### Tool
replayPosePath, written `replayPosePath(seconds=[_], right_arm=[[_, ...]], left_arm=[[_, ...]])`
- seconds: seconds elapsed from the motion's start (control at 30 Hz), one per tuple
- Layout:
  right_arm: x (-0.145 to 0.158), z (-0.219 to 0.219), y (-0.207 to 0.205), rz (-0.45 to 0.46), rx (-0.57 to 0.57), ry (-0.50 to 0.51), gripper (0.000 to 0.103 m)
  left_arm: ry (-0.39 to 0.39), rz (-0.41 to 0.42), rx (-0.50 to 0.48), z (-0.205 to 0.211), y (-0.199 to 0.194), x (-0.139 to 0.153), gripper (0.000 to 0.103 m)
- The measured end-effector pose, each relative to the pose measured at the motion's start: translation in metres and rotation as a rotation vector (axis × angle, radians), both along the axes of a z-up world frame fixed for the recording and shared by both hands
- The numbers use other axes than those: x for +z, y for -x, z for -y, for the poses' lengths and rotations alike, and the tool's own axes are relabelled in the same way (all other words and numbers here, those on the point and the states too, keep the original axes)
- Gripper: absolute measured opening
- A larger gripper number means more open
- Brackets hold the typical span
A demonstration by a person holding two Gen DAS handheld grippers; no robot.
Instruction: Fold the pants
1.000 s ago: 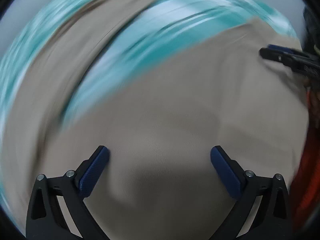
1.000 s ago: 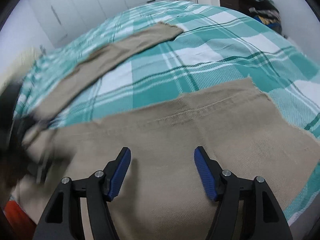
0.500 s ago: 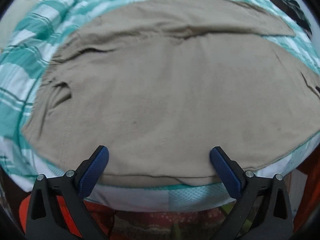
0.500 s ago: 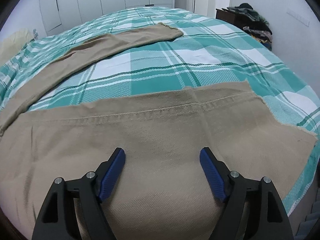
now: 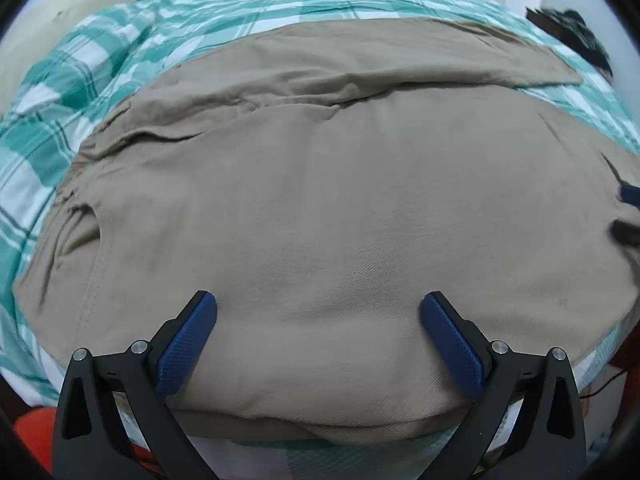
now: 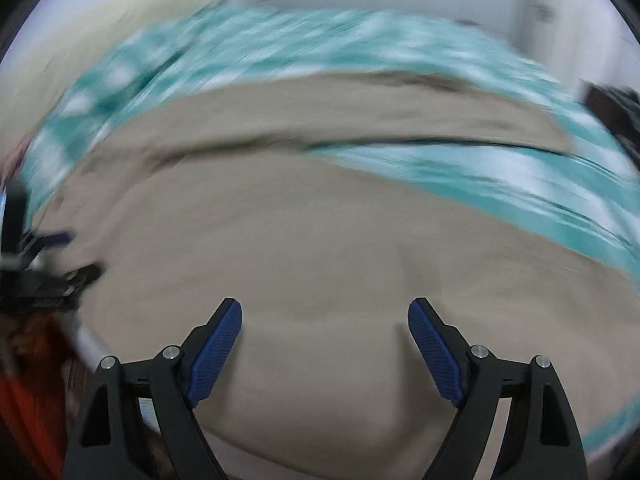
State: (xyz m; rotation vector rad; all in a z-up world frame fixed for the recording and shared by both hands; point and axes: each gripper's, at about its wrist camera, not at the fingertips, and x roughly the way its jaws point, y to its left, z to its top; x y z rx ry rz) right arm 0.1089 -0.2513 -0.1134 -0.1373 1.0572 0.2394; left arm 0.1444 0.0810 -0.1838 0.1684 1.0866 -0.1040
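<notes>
Beige pants [image 5: 320, 200] lie spread flat on a bed with a teal and white plaid cover [image 5: 100, 60]. The near leg fills the left wrist view and the far leg [image 5: 400, 52] lies behind it. My left gripper [image 5: 319, 312] is open and empty, just above the near hem edge of the pants. My right gripper [image 6: 325, 320] is open and empty above the same beige cloth [image 6: 320, 232]. The right wrist view is blurred by motion. The left gripper shows at its left edge [image 6: 52, 264], and the right gripper's fingertips show at the left view's right edge [image 5: 628, 212].
The bed's near edge [image 5: 320, 452] runs just below the pants. Something orange-red [image 5: 32, 432] sits beside the bed at the lower left. A pale pillow [image 5: 60, 8] lies at the far left. Dark clothes [image 5: 568, 28] are piled at the far right.
My left gripper has moved forward over the pants' near edge. My right gripper has swung fast to the left, blurring its view, and the left gripper has come into its sight.
</notes>
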Motion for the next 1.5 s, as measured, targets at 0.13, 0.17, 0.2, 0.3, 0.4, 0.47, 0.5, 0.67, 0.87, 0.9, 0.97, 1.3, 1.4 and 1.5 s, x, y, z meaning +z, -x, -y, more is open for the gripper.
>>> replayPosePath(seconds=[0.13,0.17,0.2,0.3,0.4,0.47,0.5,0.67,0.87,0.9,0.97,1.3,1.4,1.5], right_arm=[[-0.019,-0.002,-0.007,-0.04,0.042,0.04,0.086],[-0.017,0.014,-0.011,-0.047,0.004,0.048,0.086],[-0.014,0.041,-0.015,-0.045,-0.05,0.066,0.086],[-0.009,0.141,-0.022,-0.067,-0.255,0.116,0.091],[-0.015,0.249,-0.003,-0.105,-0.52,0.146,0.1],[-0.011,0.304,0.015,-0.1,-0.708,0.01,0.088],[-0.006,0.309,0.017,-0.082,-0.723,0.001,0.086],[-0.015,0.275,0.014,-0.042,-0.647,0.197,0.093],[0.036,0.27,0.027,0.175,-0.671,0.13,0.093],[0.042,0.266,0.029,0.199,-0.656,0.112,0.093],[0.052,0.253,0.03,0.21,-0.601,0.066,0.094],[-0.037,0.2,0.009,0.101,-0.474,0.045,0.101],[-0.037,0.207,0.004,0.07,-0.476,0.002,0.103],[-0.04,0.206,-0.003,0.07,-0.469,0.006,0.103]], left_arm=[[0.015,0.0,-0.006,-0.005,0.003,0.0,0.102],[0.014,0.002,-0.016,-0.005,0.004,0.0,0.102],[0.02,0.001,-0.016,-0.005,0.005,0.0,0.102],[0.019,0.002,-0.017,-0.002,0.008,0.0,0.102],[0.013,-0.001,-0.017,-0.003,0.004,-0.001,0.102],[0.008,-0.004,-0.01,-0.002,0.002,-0.002,0.102],[0.004,-0.004,-0.005,-0.001,0.001,-0.003,0.102],[-0.012,0.019,0.028,0.002,0.004,-0.003,0.102],[0.015,0.102,0.025,0.014,-0.011,0.041,0.102],[0.014,0.112,0.008,0.019,-0.02,0.044,0.102],[0.0,0.117,-0.02,0.031,-0.048,0.043,0.102],[0.108,0.053,-0.006,0.022,-0.104,-0.026,0.103],[0.108,0.039,-0.004,0.02,-0.104,-0.026,0.103],[0.1,0.039,-0.004,0.023,-0.102,-0.026,0.103]])
